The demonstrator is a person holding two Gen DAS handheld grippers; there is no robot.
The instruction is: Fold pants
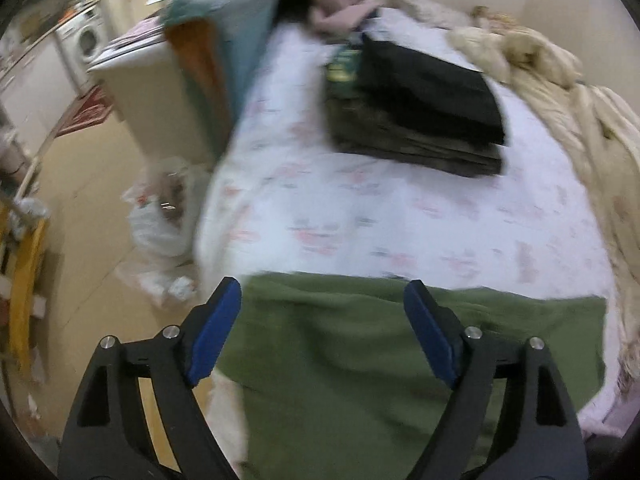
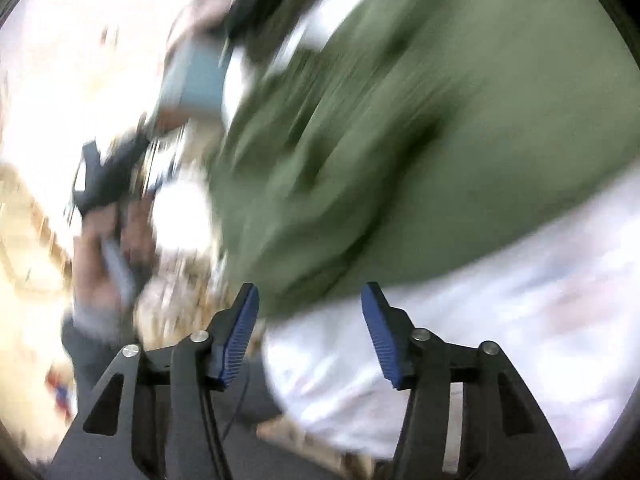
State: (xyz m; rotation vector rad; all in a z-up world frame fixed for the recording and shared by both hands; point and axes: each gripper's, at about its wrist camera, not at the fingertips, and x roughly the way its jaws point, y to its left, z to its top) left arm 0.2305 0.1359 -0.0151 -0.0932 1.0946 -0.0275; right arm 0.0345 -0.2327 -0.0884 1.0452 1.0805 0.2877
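Note:
Green pants (image 1: 360, 344) lie flat on the near part of a bed with a white flowered sheet (image 1: 360, 208). My left gripper (image 1: 322, 292) is open and empty above the pants' far edge, near the bed's left side. In the blurred right wrist view the pants (image 2: 400, 120) fill the upper right. My right gripper (image 2: 310, 300) is open and empty just above the pants' near edge. The other gripper and the hand holding it (image 2: 104, 184) show at the left.
A stack of folded dark clothes (image 1: 420, 108) lies at the far middle of the bed. A cream quilt (image 1: 560, 80) is bunched along the right. A white plastic bag (image 1: 160, 216) sits on the floor left of the bed, by a white cabinet (image 1: 152, 92).

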